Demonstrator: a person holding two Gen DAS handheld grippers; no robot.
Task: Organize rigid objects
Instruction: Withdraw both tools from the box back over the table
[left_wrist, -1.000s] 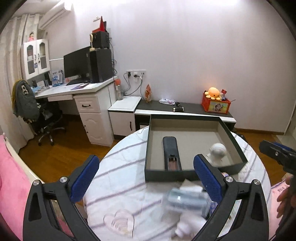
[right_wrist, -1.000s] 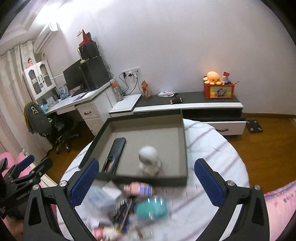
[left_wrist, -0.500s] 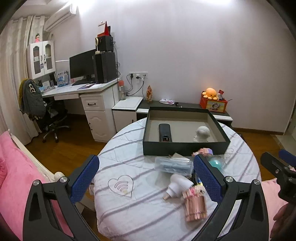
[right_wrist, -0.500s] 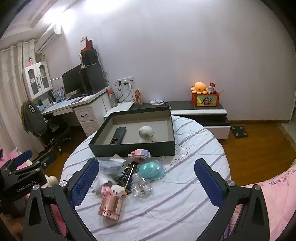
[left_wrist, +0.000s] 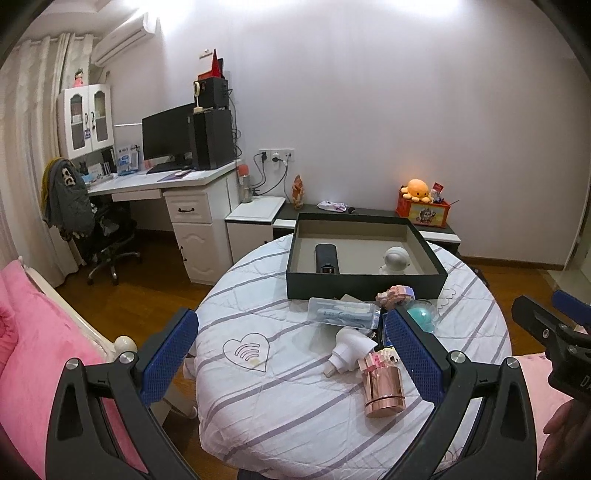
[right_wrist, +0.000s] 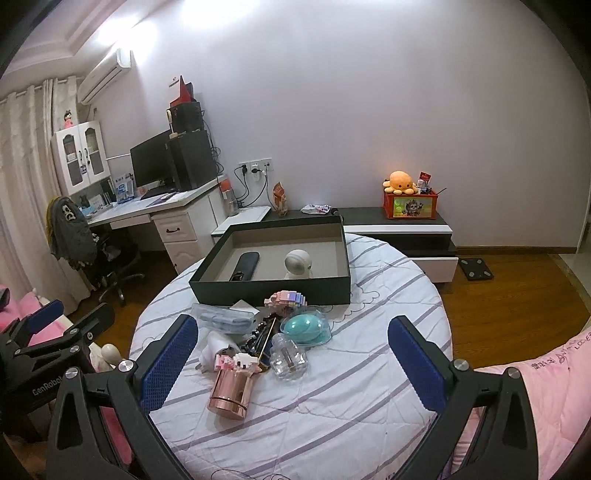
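Note:
A dark open box (left_wrist: 365, 284) (right_wrist: 271, 291) stands at the far side of the round table and holds a black remote (left_wrist: 325, 256) (right_wrist: 245, 266) and a white round figure (left_wrist: 395, 258) (right_wrist: 297, 264). In front of it lies a pile: a clear case (left_wrist: 343, 312), a white plug (left_wrist: 349, 347), a rose-gold cup (left_wrist: 382, 384) (right_wrist: 232, 389), a teal egg (right_wrist: 304, 326), a clear bottle (right_wrist: 288, 356) and a pink block toy (right_wrist: 288, 297). My left gripper (left_wrist: 291, 354) and right gripper (right_wrist: 291, 354) both stand open, back from the table, holding nothing.
The table wears a white striped cloth (left_wrist: 280, 387). A pink bed (left_wrist: 33, 339) lies left and a pink quilt (right_wrist: 546, 398) right. A desk with monitor (left_wrist: 166, 136), an office chair (left_wrist: 107, 236) and a low cabinet (right_wrist: 406, 229) line the wall.
Both grippers have pulled back and up from the box, so the whole table and the pile now show. Both stay open.

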